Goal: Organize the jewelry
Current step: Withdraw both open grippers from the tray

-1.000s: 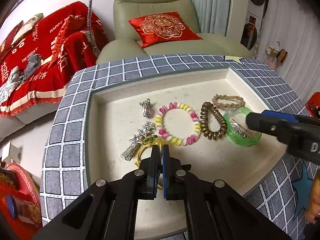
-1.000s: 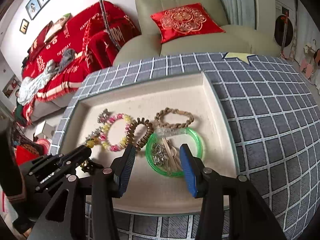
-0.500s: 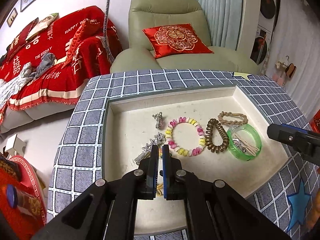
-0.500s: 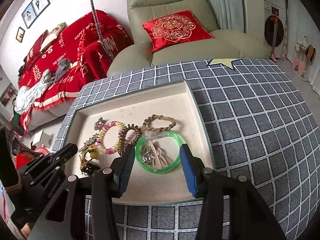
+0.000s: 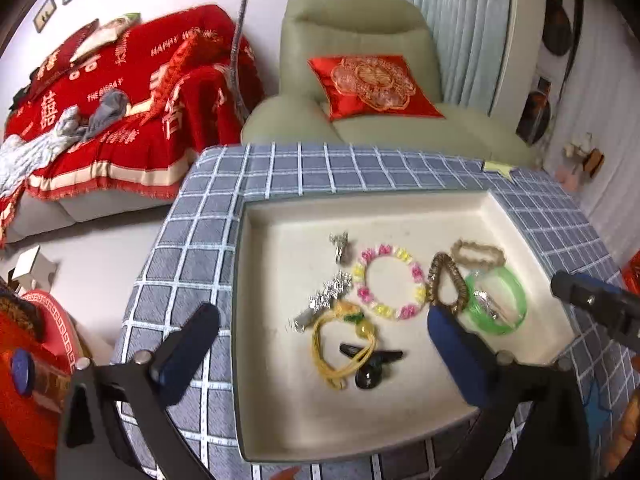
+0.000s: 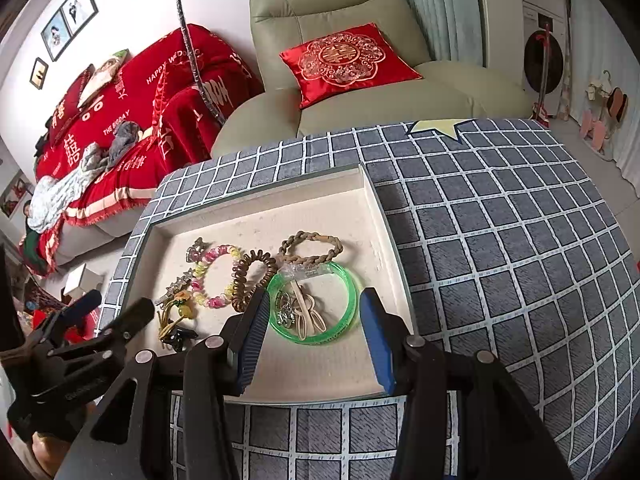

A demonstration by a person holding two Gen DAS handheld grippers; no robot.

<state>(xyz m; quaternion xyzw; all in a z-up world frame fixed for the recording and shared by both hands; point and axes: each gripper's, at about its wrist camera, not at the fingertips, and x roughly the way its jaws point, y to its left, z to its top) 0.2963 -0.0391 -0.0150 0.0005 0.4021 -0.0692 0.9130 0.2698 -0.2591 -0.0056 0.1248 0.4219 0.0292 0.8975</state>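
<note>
Sorting looks nearly complete: jewelry lies grouped in the tray (image 5: 400,436), both left tool (image 5: 320,344) and right tool (image 6: 312,332) wide open, empty, with only the yellow cord (image 5: 340,344) and black clip (image 5: 372,364) at 6 o'clock loose.

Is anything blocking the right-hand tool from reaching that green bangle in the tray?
Nothing visible does. The right tool hangs open just in front of the green bangle, with bare tray floor between. Small trinkets lie inside the bangle's ring, not in the path.
</note>
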